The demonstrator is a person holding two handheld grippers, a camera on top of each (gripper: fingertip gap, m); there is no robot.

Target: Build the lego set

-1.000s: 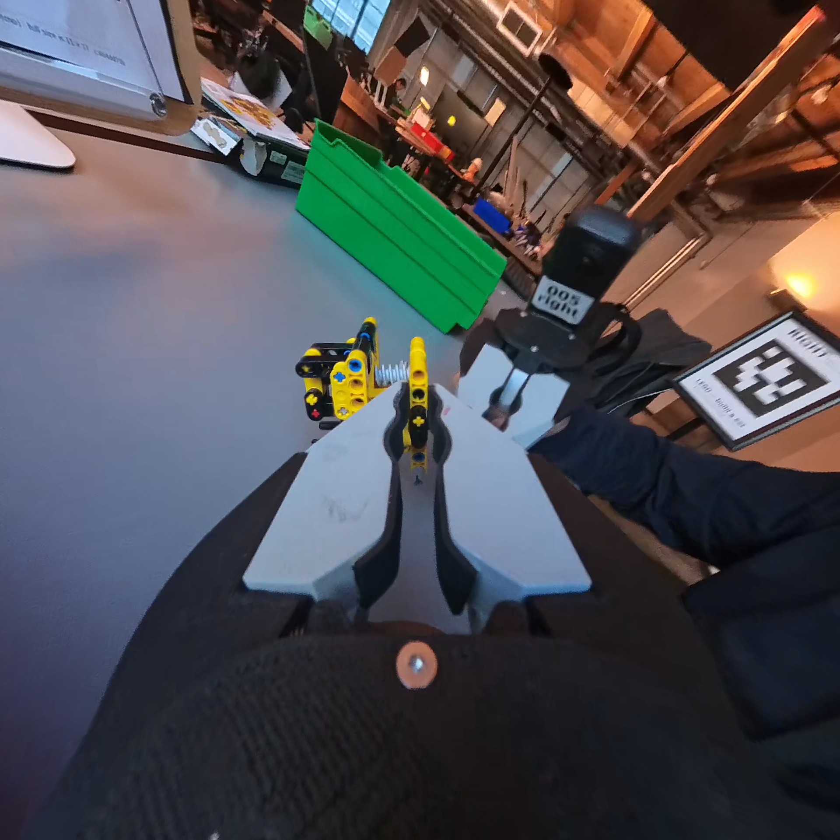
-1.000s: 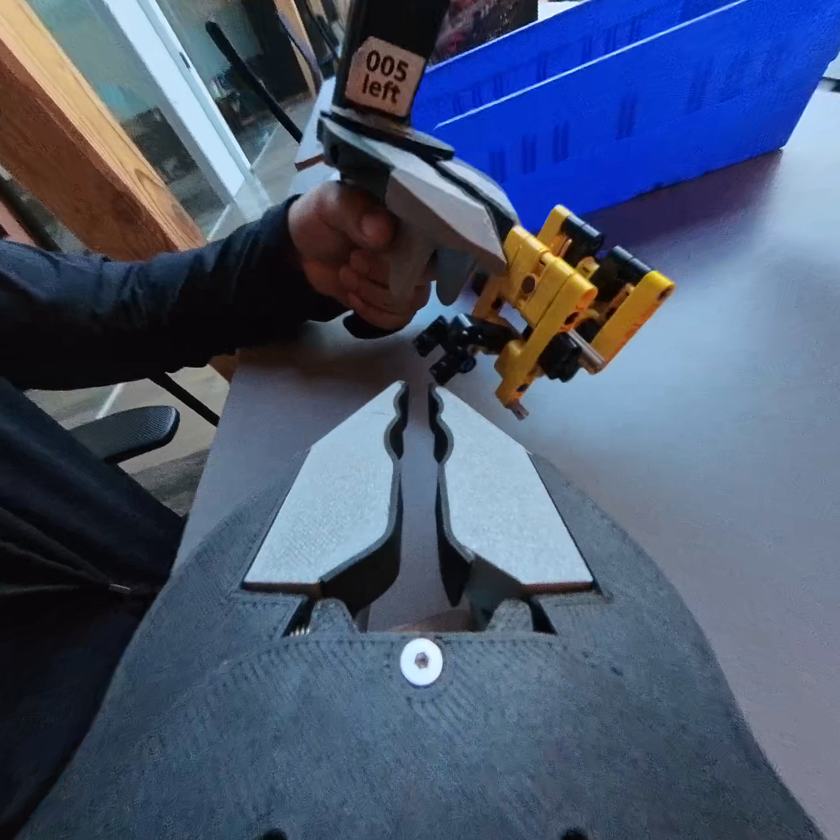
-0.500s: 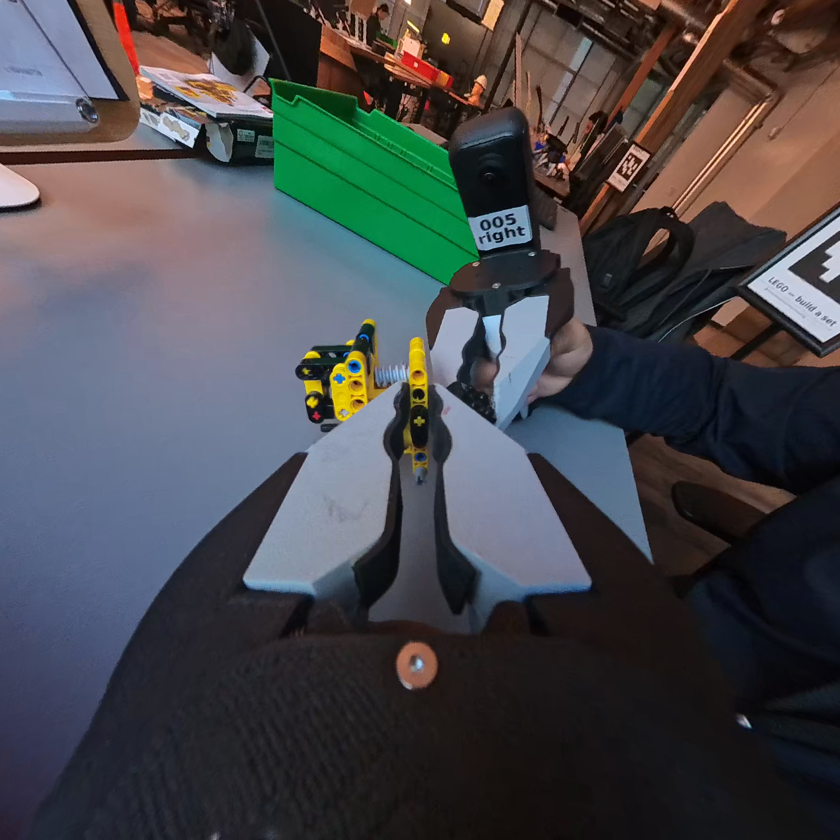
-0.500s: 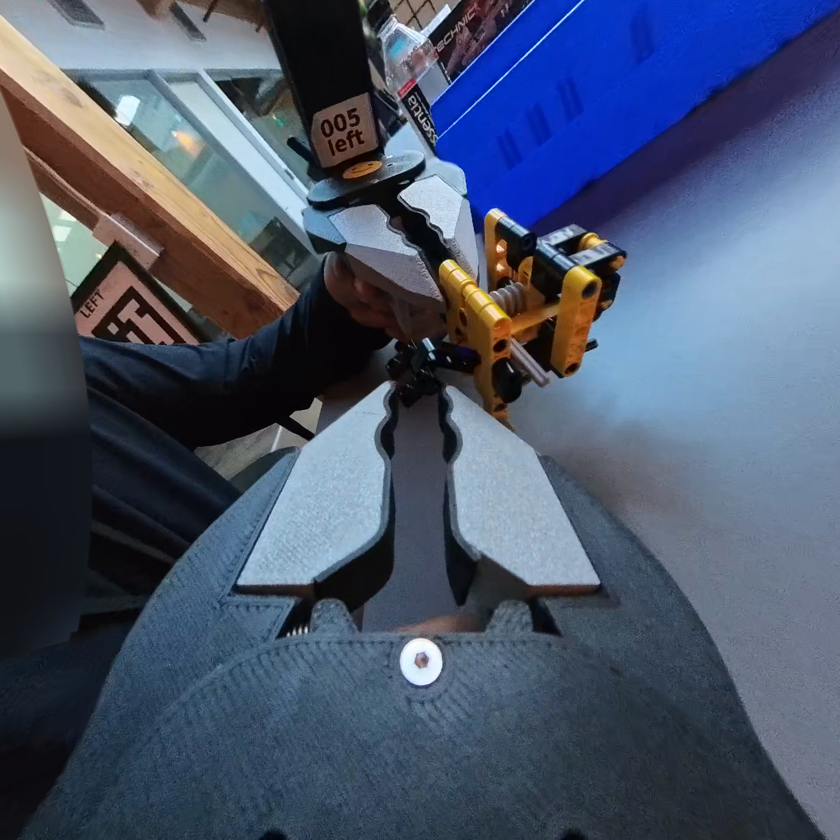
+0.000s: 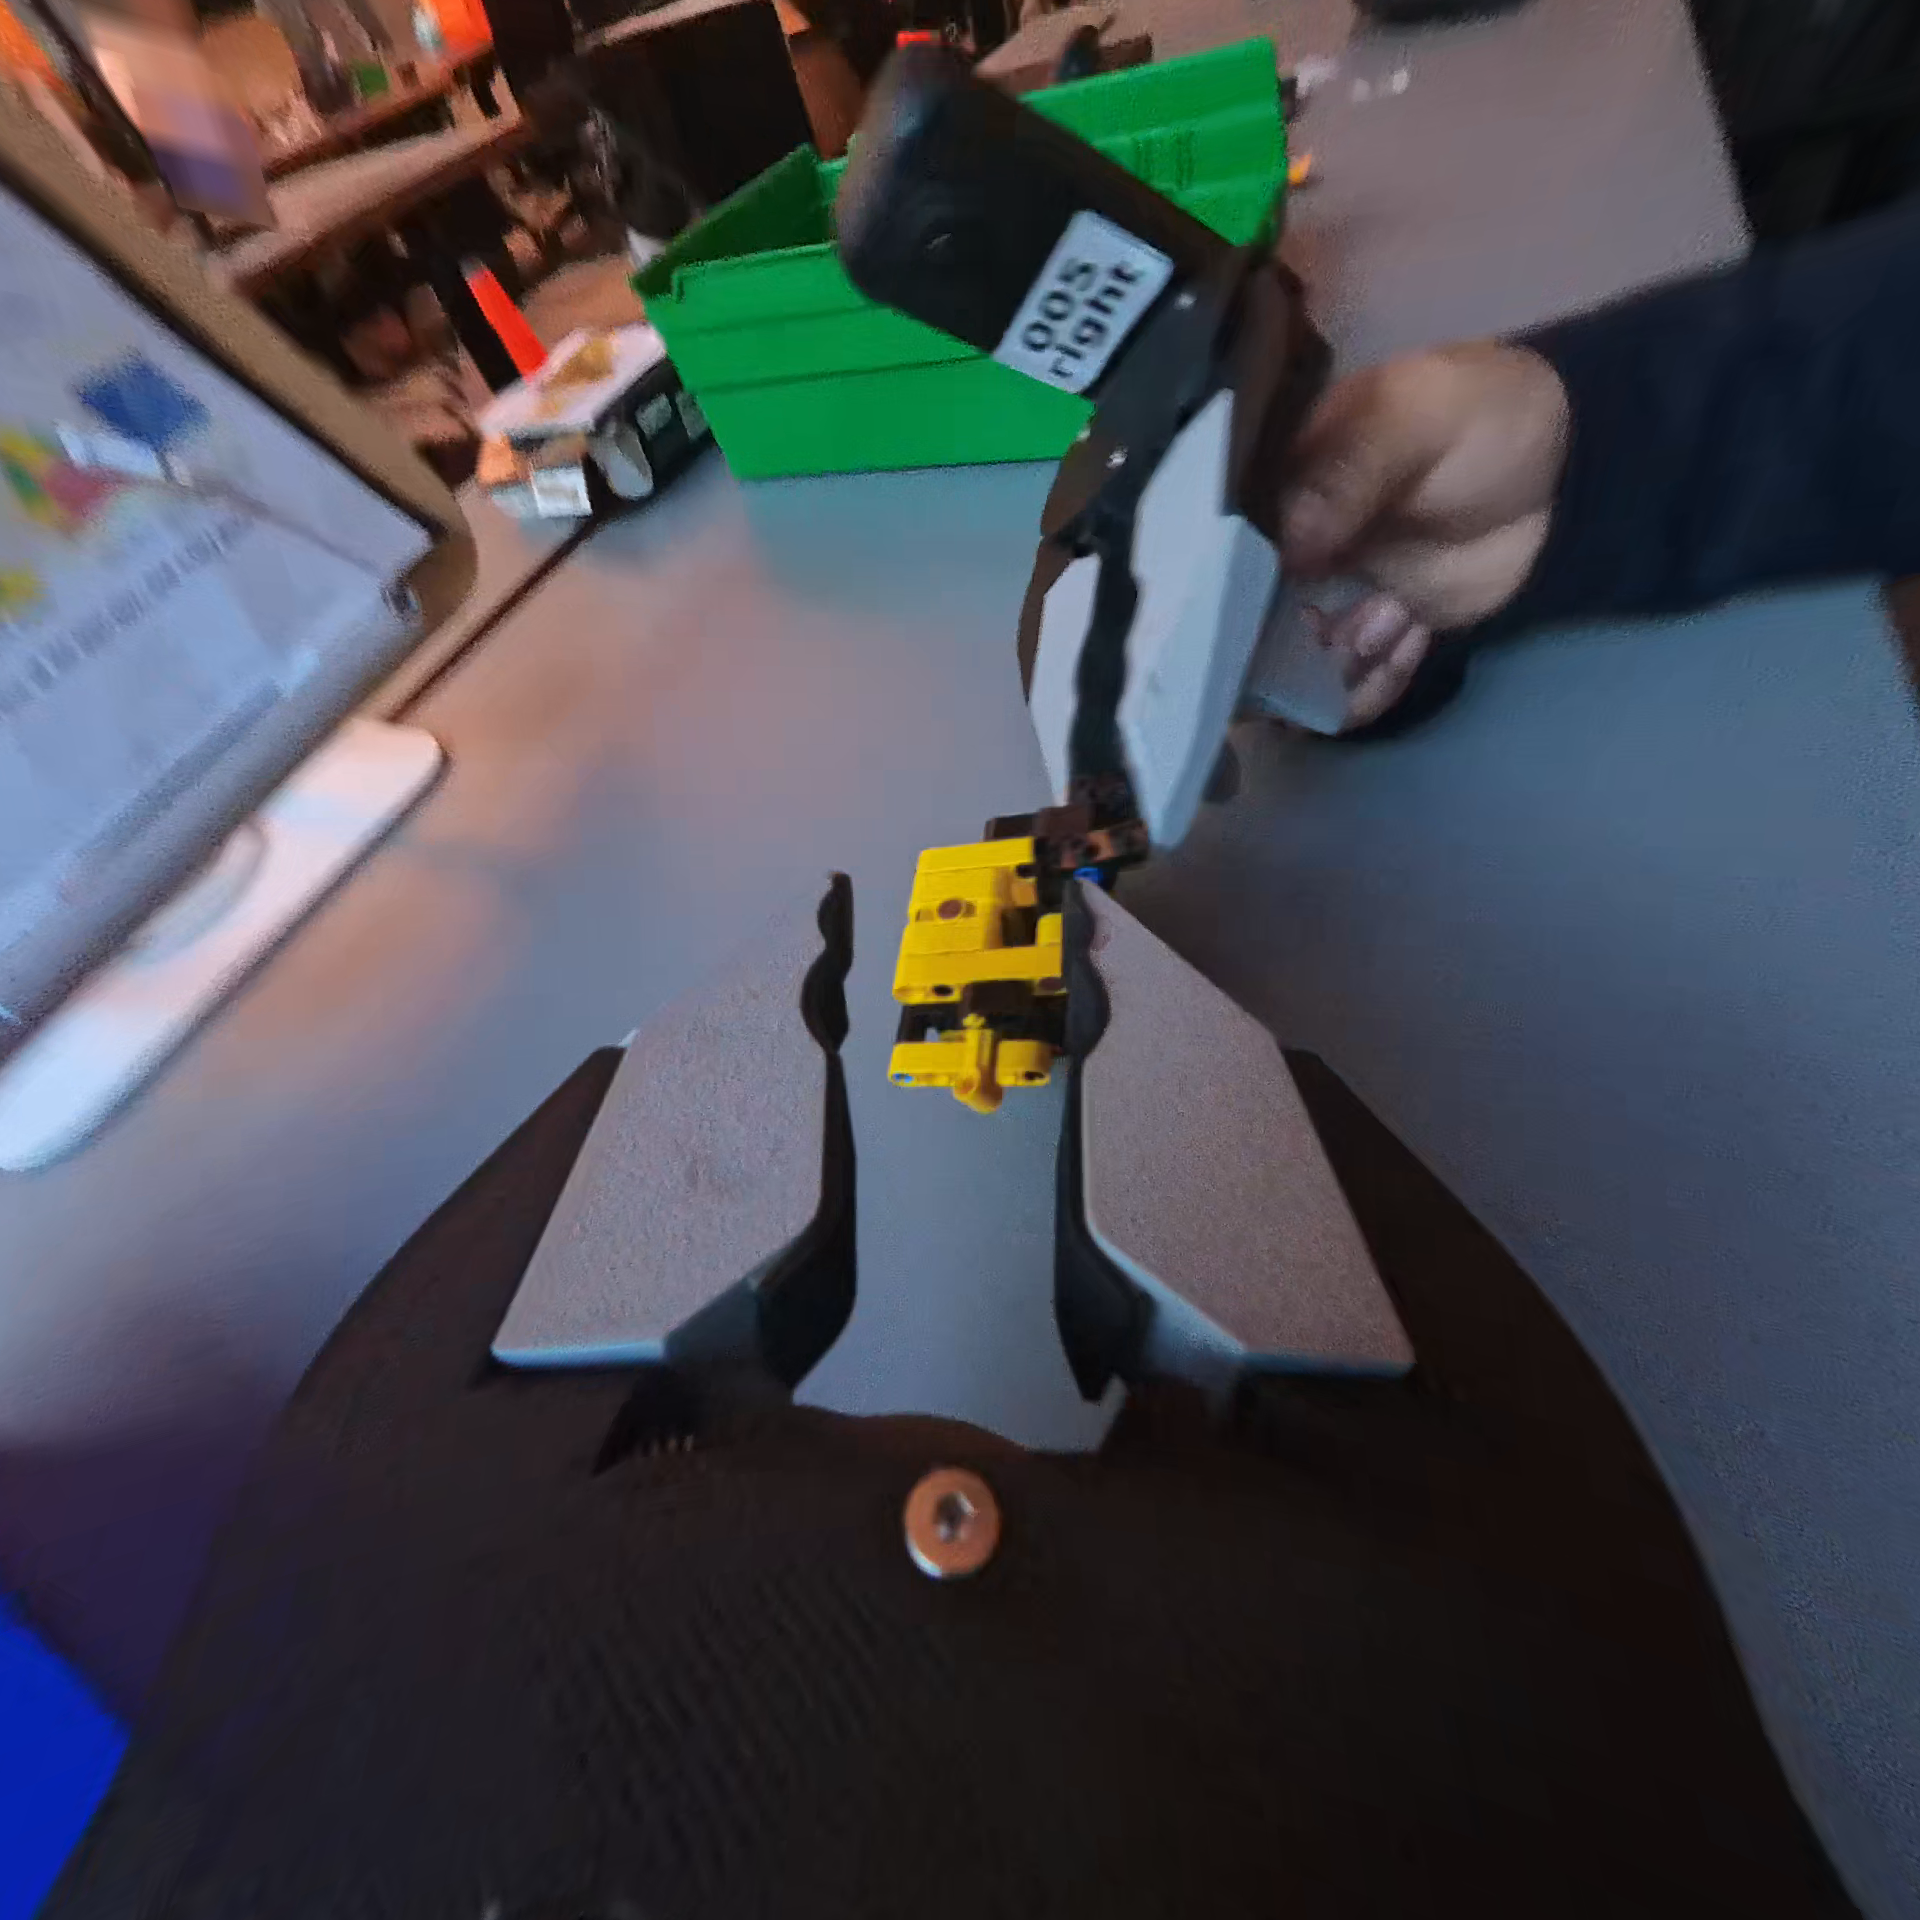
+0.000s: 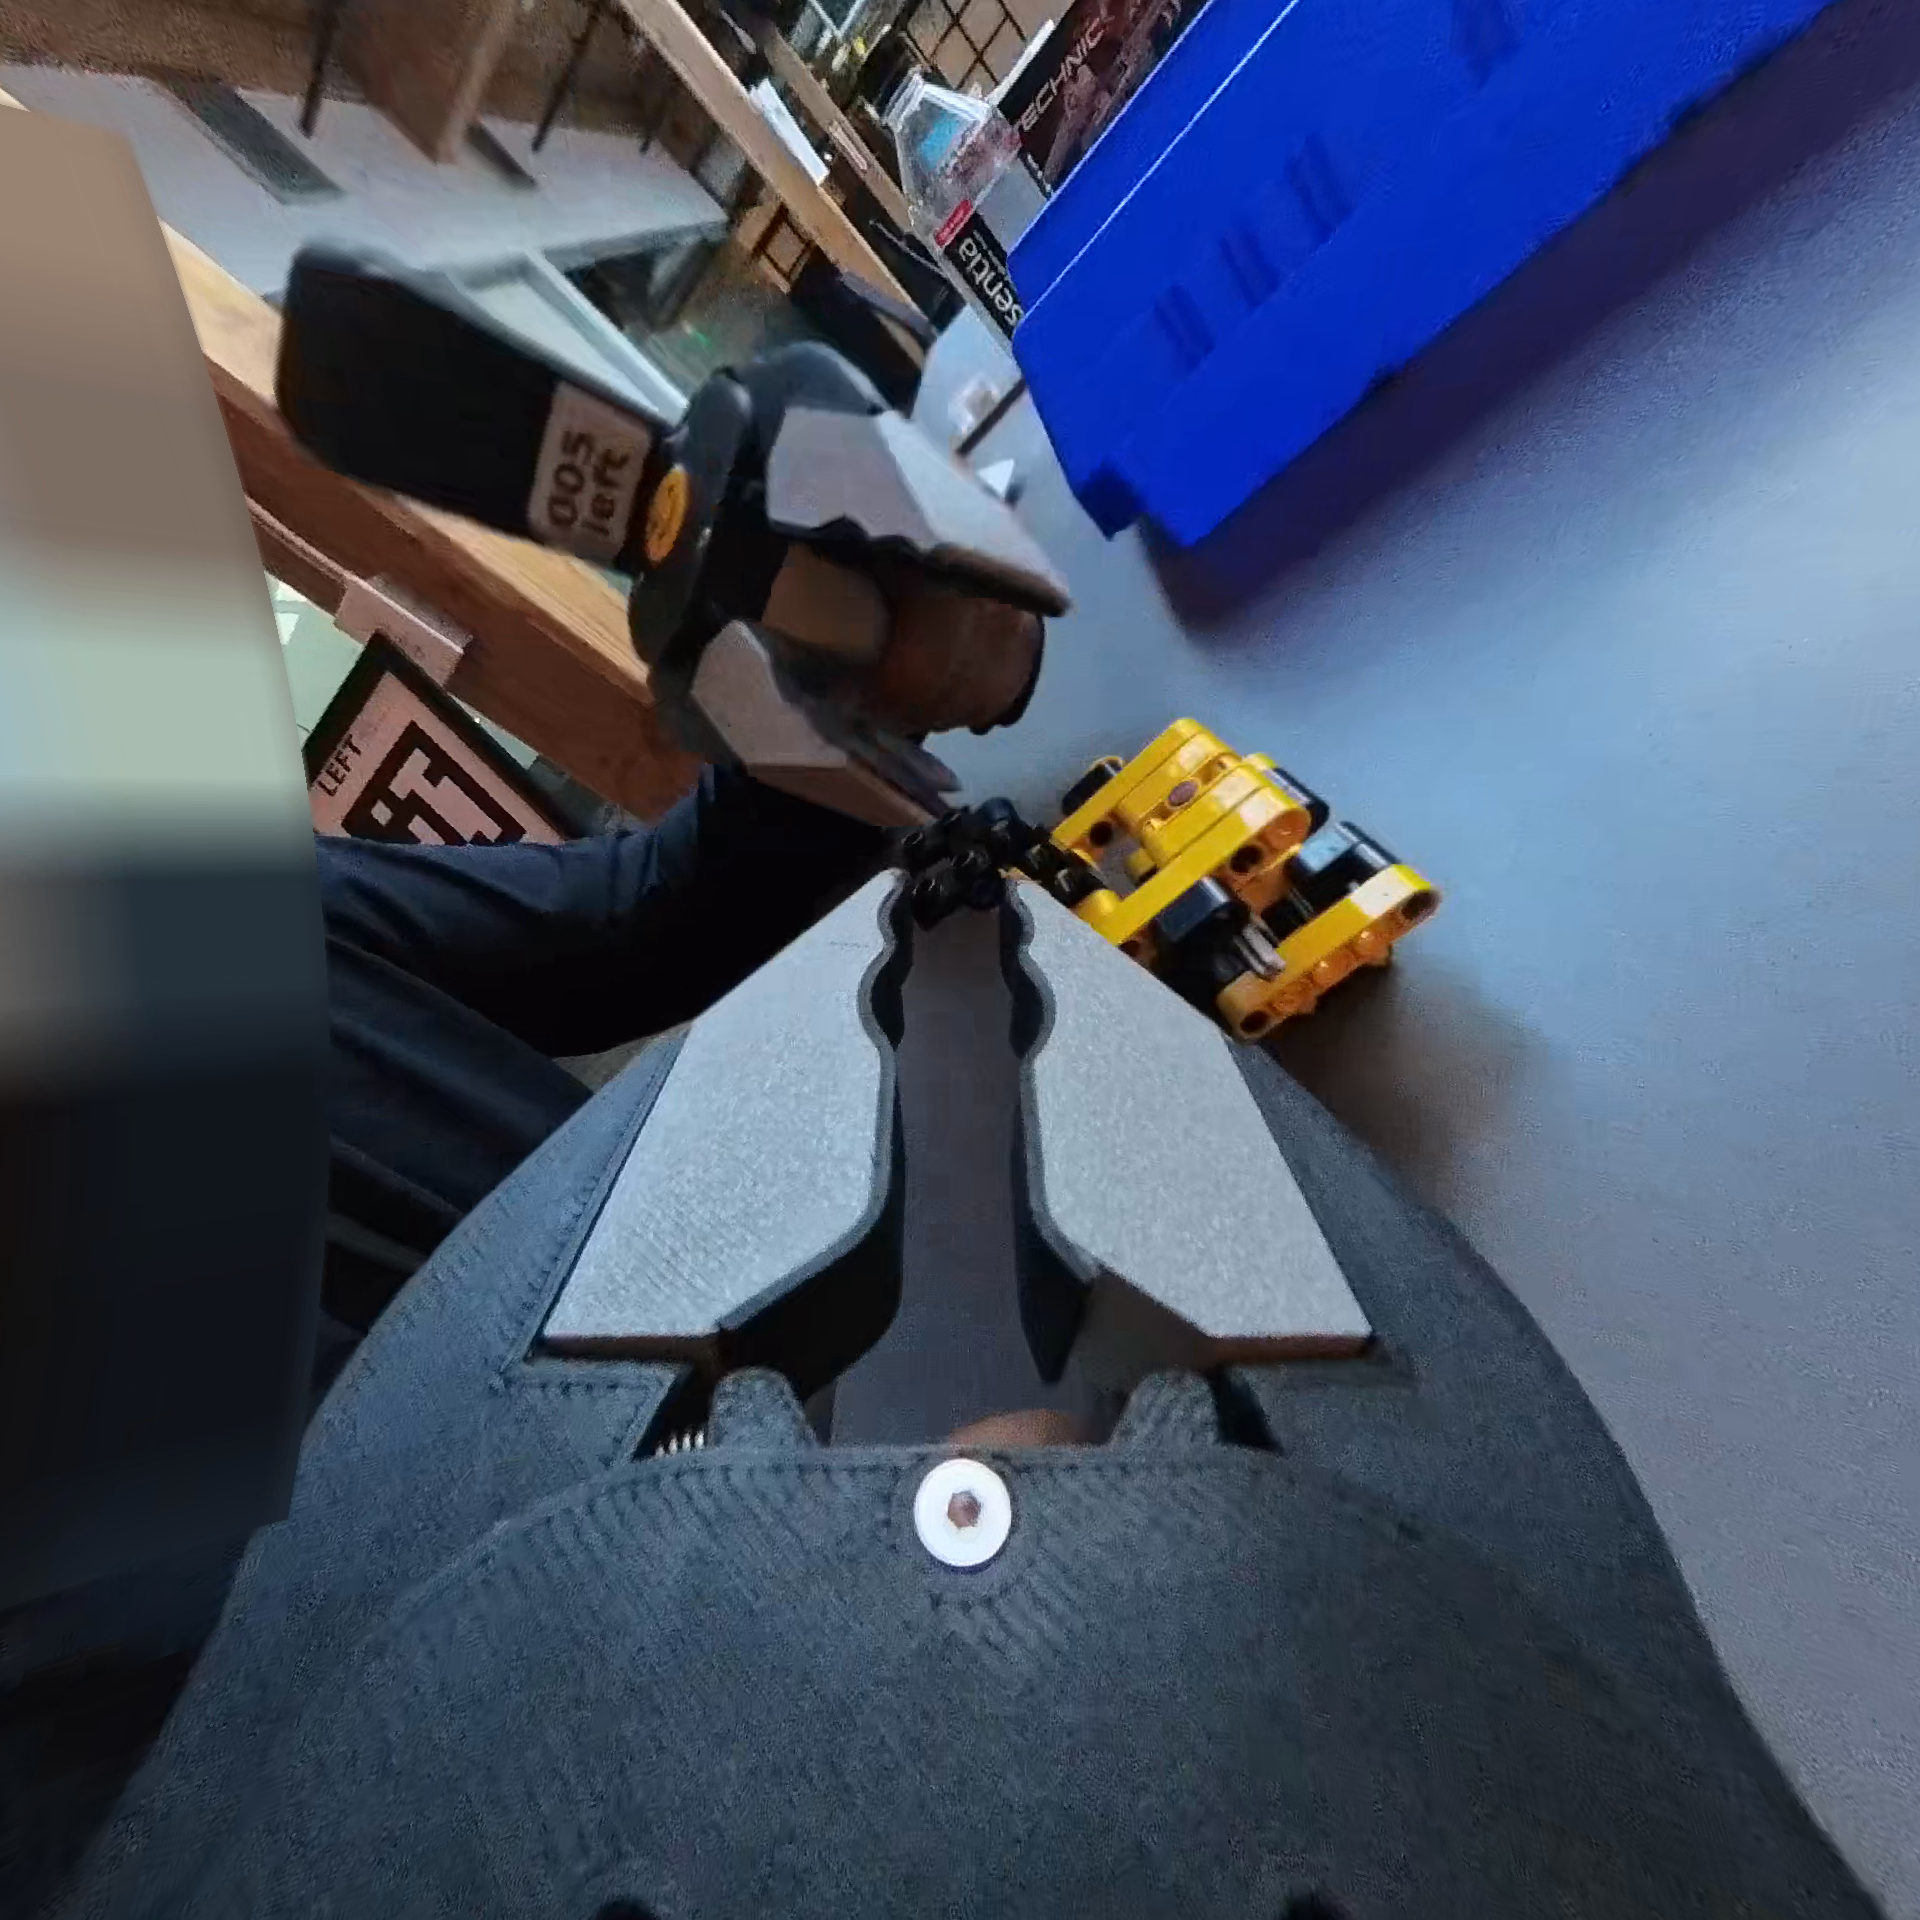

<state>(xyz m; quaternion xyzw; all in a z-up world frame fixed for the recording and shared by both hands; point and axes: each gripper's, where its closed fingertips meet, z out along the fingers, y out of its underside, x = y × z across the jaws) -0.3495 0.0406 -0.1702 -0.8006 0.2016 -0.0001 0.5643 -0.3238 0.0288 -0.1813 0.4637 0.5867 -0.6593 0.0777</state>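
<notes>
The yellow and black Lego assembly (image 5: 977,977) lies on the grey table (image 5: 623,727), between the spread fingers of my left gripper (image 5: 956,899), which is open and does not hold it. My right gripper (image 6: 953,896) is shut on a black connector piece (image 6: 961,862) at the near end of the assembly (image 6: 1236,873). The left wrist view shows the right gripper (image 5: 1117,810) coming down from the upper right, its tips at the black piece (image 5: 1081,831). The right wrist view shows the left gripper (image 6: 992,691) open, above and left of the assembly.
A green bin (image 5: 935,364) stands at the far end of the table, with a box and booklet (image 5: 582,416) beside it. A monitor (image 5: 156,623) stands at the left. A blue bin (image 6: 1403,260) and a water bottle (image 6: 945,145) lie beyond the assembly. Both grippers' tips are close together, under 4 cm apart.
My left gripper has opened and let go of the yellow assembly, which now lies on the table. My right gripper has closed in on the black piece at its end.
</notes>
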